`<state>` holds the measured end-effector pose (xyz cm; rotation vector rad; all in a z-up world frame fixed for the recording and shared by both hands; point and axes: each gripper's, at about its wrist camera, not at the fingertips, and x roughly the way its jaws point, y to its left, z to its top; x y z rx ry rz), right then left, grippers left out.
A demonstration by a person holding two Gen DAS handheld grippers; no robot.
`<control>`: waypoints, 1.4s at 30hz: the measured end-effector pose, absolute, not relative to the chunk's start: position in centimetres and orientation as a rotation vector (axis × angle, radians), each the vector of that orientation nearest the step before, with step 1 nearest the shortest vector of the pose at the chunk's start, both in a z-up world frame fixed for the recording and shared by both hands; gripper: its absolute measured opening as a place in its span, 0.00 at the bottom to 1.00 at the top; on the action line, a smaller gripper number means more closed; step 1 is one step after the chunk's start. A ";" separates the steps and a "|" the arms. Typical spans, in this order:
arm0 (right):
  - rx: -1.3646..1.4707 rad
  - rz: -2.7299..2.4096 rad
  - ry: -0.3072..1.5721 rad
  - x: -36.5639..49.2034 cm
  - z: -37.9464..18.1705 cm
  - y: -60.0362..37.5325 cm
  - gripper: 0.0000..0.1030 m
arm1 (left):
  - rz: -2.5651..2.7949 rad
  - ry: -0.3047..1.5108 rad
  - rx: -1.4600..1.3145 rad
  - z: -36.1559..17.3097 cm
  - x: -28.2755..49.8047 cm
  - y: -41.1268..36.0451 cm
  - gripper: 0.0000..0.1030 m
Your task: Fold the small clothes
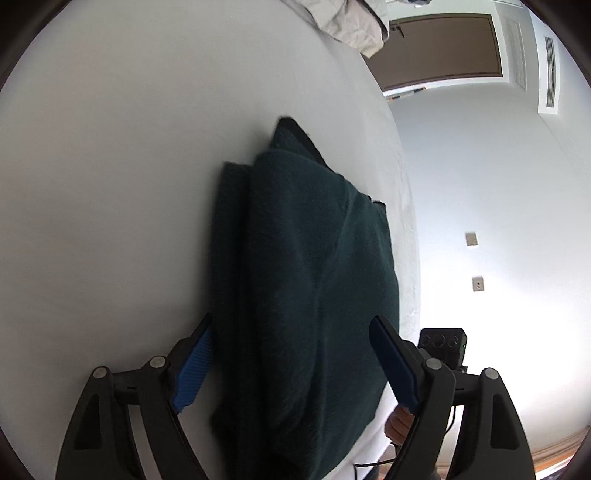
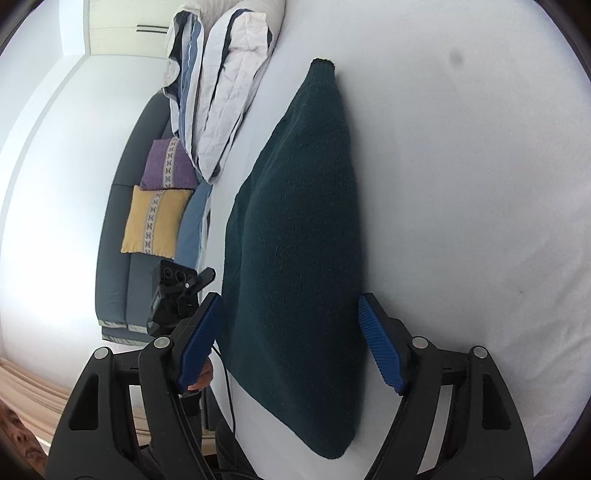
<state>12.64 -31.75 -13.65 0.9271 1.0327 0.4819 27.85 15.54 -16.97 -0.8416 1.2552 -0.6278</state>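
A dark green knitted sweater (image 1: 306,280) lies folded on the white bed sheet (image 1: 110,184), near the bed's edge. My left gripper (image 1: 291,354) is open above its near end, one blue-padded finger on each side, holding nothing. In the right wrist view the same sweater (image 2: 299,240) lies lengthwise on the sheet (image 2: 480,184), one cuff pointing away. My right gripper (image 2: 291,339) is open above it, fingers on either side, empty. The other gripper's body shows in each view (image 1: 443,347) (image 2: 173,291).
Crumpled striped bedding (image 2: 225,85) lies at the bed's far end. A grey sofa (image 2: 122,240) with purple (image 2: 166,164) and yellow (image 2: 155,221) cushions stands beside the bed. Light clothes (image 1: 343,22) lie at the far bed edge. A brown door (image 1: 439,48) and white wall lie beyond.
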 end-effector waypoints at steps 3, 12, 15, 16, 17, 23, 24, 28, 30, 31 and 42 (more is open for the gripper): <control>0.925 0.465 1.055 13.4 -13.7 -31.4 0.72 | -0.658 1.272 -0.873 -17.3 28.5 14.4 0.80; 0.797 0.355 1.150 15.9 -13.5 -29.4 0.58 | -0.616 1.283 -0.897 -18.9 28.3 14.4 0.28; 0.757 0.351 1.137 15.8 -13.2 -29.0 0.45 | -0.596 1.274 -0.851 -18.2 28.1 13.8 0.26; 0.751 0.352 1.126 15.5 -13.0 -29.0 0.42 | -0.592 1.273 -0.844 -18.0 28.1 13.6 0.26; 0.747 0.348 1.114 15.3 -12.6 -28.9 0.40 | -0.590 1.272 -0.840 -17.8 28.2 13.3 0.26; 0.725 0.366 1.045 12.1 -9.6 -27.8 0.36 | -0.627 1.254 -0.804 -14.2 25.2 12.0 0.25; 0.726 0.373 1.035 11.1 -9.0 -27.6 0.36 | -0.630 1.251 -0.788 -13.4 24.4 11.9 0.24; 0.737 0.411 0.991 6.1 -6.9 -27.0 0.36 | -0.651 1.216 -0.712 -10.1 19.8 11.3 0.25; 0.733 0.427 0.971 2.8 -6.1 -26.6 0.36 | -0.664 1.205 -0.675 -8.9 17.1 10.8 0.25; 0.729 0.433 0.963 1.3 -5.8 -26.4 0.36 | -0.671 1.203 -0.664 -8.5 15.9 10.5 0.25; 0.803 0.408 0.928 -11.0 -8.6 -27.5 0.35 | -0.715 1.219 -0.555 -9.3 6.9 5.9 0.25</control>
